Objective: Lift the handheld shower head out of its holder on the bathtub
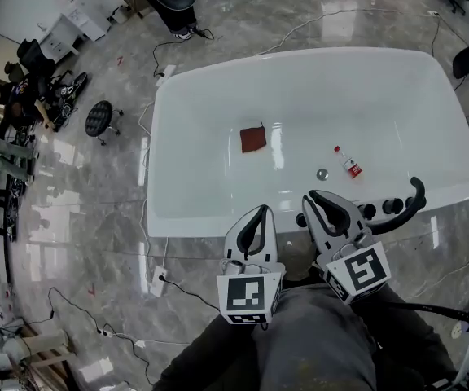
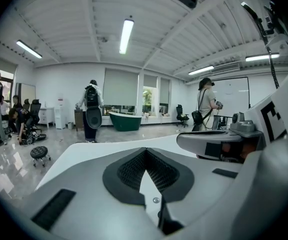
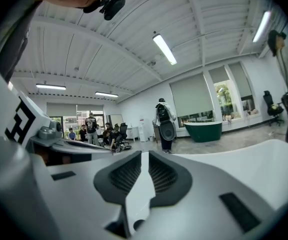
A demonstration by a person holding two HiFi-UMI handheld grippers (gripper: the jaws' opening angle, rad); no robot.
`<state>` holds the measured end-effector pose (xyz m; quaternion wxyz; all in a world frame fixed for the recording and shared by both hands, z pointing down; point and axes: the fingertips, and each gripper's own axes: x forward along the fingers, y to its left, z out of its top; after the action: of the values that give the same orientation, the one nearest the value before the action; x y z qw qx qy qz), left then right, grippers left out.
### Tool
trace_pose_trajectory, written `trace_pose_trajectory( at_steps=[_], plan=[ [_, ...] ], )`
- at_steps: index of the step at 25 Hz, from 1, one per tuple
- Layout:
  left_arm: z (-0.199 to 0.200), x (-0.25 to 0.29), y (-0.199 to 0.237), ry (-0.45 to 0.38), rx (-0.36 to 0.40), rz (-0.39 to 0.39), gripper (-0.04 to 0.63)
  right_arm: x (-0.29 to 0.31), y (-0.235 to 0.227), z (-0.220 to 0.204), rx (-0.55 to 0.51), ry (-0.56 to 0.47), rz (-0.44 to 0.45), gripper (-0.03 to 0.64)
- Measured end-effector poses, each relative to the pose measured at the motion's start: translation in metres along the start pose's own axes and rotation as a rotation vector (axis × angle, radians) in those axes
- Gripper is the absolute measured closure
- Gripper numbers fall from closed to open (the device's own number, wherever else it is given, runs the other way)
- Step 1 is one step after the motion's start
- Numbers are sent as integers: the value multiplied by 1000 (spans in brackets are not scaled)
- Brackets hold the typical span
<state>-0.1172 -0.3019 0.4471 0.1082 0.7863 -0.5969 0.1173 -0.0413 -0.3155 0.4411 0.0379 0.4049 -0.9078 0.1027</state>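
Observation:
The black handheld shower head (image 1: 414,195) rests in its holder on the near right rim of the white bathtub (image 1: 218,218). In the head view both grippers hover side by side over the near rim. My right gripper (image 1: 320,200) is a hand's width left of the shower head and does not touch it. Its pads stand a narrow gap apart with nothing between them (image 3: 141,156). My left gripper (image 1: 258,212) is further left, its jaws meeting at the tips (image 2: 145,151) and empty. The shower head is in neither gripper view.
Inside the tub lie a red cloth (image 1: 253,139), a small bottle (image 1: 349,164) and the drain (image 1: 322,173). Two black knobs (image 1: 391,206) sit on the rim beside the shower head. A power strip (image 1: 158,281) and cables lie on the floor at the left; a stool (image 1: 100,118) and seated people are beyond.

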Motion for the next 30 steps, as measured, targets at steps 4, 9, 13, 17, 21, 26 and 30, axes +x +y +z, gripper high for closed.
trace_pose_trajectory(
  at_steps=[4, 9, 13, 17, 21, 26, 30],
  plan=[
    [-32, 3, 6, 13, 4, -41, 592, 1, 8, -28, -54, 15, -55, 552],
    [-68, 17, 5, 25, 8, -91, 592, 5, 11, -69, -125, 12, -101, 518],
    [-88, 22, 9, 46, 7, -98, 592, 7, 3, -97, -112, 44, -140, 511],
    [-99, 22, 12, 62, 11, -98, 592, 11, -5, -121, -119, 94, -163, 501],
    [-103, 22, 14, 74, 13, -93, 592, 16, -4, -127, -121, 88, -152, 483],
    [-115, 22, 16, 91, 13, -90, 592, 14, -2, -125, -148, 41, -165, 483],
    [-118, 24, 13, 109, 15, -100, 592, 13, 2, -124, -159, 38, -158, 483]
  ],
)
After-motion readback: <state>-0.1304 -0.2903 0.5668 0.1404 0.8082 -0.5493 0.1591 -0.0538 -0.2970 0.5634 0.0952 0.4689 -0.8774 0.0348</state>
